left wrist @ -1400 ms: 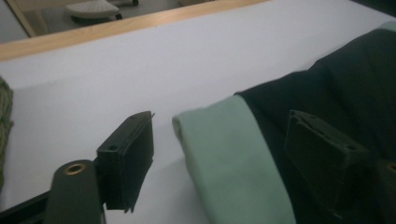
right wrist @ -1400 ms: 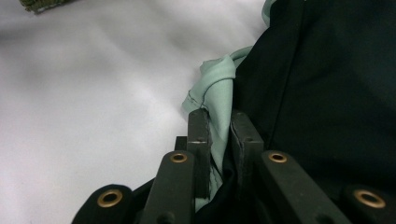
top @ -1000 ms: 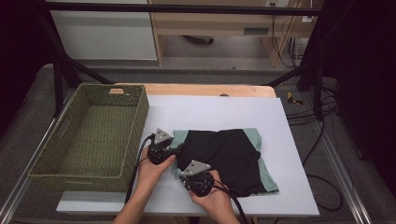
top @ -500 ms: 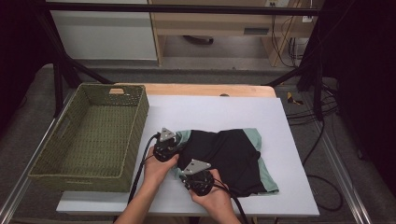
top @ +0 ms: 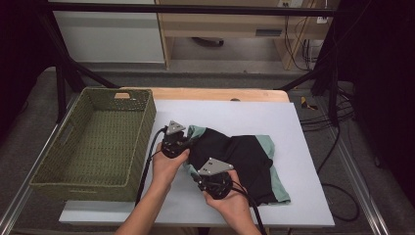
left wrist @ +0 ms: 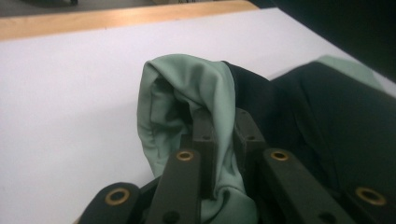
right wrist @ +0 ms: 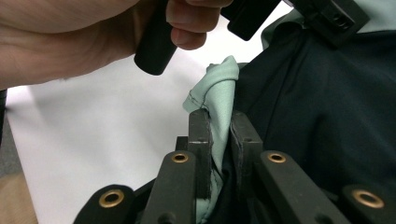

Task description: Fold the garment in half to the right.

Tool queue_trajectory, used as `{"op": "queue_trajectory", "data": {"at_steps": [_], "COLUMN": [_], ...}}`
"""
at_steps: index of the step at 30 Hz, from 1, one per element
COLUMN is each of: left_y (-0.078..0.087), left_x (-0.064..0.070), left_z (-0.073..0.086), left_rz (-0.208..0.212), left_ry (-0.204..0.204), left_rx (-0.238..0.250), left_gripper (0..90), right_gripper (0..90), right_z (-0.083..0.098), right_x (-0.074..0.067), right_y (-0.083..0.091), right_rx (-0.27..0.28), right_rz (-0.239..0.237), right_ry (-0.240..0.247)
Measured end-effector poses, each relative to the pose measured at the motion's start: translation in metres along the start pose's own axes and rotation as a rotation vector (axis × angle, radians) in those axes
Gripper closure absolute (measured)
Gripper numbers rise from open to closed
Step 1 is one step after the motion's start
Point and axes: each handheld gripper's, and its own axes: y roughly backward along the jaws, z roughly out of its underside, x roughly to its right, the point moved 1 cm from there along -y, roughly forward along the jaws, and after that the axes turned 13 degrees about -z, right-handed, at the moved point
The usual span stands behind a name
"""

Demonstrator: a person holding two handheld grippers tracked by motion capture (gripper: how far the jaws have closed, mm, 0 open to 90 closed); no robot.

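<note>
High view shows the left gripper (top: 182, 142), whose jaws have just been closing, now clamped on the mint-green hem of the black and mint-green garment (top: 244, 159) and lifted since a second ago. The right gripper (top: 208, 182) pinches the near-left hem too. Both edges look secured, ready for folding or carrying toward the woven olive basket (top: 98, 142) at left. Its remainder lies on the white tabletop (top: 235, 115).

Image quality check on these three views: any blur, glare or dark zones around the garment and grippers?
High view: even light on the table, dark surroundings, slightly soft. Left gripper view: garment sharp, near jaws soft, no glare. Right gripper view: left hand close and blurred, the garment's black cloth shows little detail.
</note>
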Motion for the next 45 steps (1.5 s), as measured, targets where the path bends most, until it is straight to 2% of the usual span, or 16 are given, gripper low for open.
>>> {"op": "queue_trajectory", "data": {"at_steps": [1,5,7,9,10,12,19,32,38,45], "left_y": [0.001,0.005,0.007,0.011,0.011,0.015,0.025,0.042,0.051,0.059], "left_x": [0.001,0.003,0.003,0.001,0.001,-0.001,-0.007,-0.012,-0.02,-0.029], "left_z": [-0.008,-0.022,-0.026,-0.037,-0.037,-0.047,-0.064,-0.083,-0.089,-0.09], "left_rz": [-0.004,-0.013,-0.015,-0.018,-0.018,-0.029,-0.045,-0.055,-0.063,-0.07], "left_ry": [-0.014,-0.027,-0.028,-0.023,-0.023,-0.033,-0.03,-0.03,-0.008,0.011], "left_rx": [0.002,0.012,0.013,0.028,0.028,0.036,0.052,0.09,0.109,0.119], "left_gripper": [81.9,81.9,81.9,81.9,82.0,82.0,82.2,82.2,82.2,82.2], "right_gripper": [81.7,81.8,81.8,81.8,81.8,81.8,81.9,81.9,81.8,81.8], "right_z": [-0.002,-0.01,-0.015,-0.021,-0.024,-0.03,-0.048,-0.068,-0.083,-0.089], "right_x": [0.001,0.003,0.003,0.004,0.005,0.006,0.004,-0.001,-0.006,-0.009], "right_y": [0.001,0.004,0.006,0.009,0.01,0.012,0.012,0.018,0.018,0.016], "right_rx": [0.005,0.035,0.049,0.062,0.066,0.077,0.108,0.14,0.142,0.15], "right_rz": [0.003,0.012,0.014,0.015,0.018,0.018,0.015,0.014,0.007,-0.002], "right_ry": [0.002,0.001,0.001,0.004,0.002,0.006,0.013,0.042,0.07,0.072]}}
